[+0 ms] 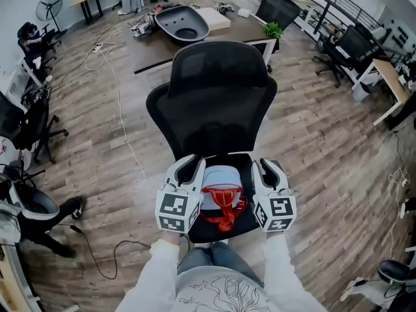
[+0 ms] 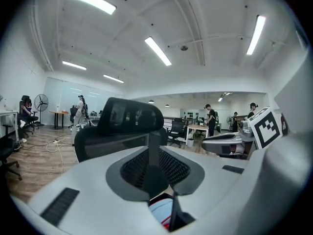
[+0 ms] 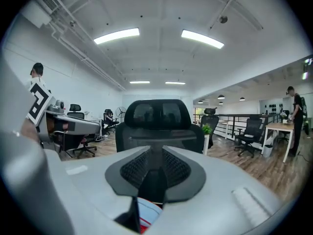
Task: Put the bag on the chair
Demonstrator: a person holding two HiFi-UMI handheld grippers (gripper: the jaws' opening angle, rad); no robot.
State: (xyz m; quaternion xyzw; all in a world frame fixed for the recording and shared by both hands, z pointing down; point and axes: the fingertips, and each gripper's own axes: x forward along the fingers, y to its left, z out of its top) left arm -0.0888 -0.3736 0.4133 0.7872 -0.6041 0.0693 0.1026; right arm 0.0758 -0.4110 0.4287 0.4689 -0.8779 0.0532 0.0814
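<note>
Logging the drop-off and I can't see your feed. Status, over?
Jaws apart and empty on left gripper and right gripper, either side of the bag. It rests on the chair seat. Nothing in the way.

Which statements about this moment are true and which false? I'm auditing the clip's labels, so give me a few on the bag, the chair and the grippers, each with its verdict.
1. The bag lies on the seat of the chair. True.
2. The bag is green with yellow straps. False: it is light blue, with red straps.
3. The chair is black with a mesh back. True.
4. The left gripper is clamped on the chair's backrest. False: it is beside the bag over the front of the seat, clear of the backrest, with nothing between its jaws.
</note>
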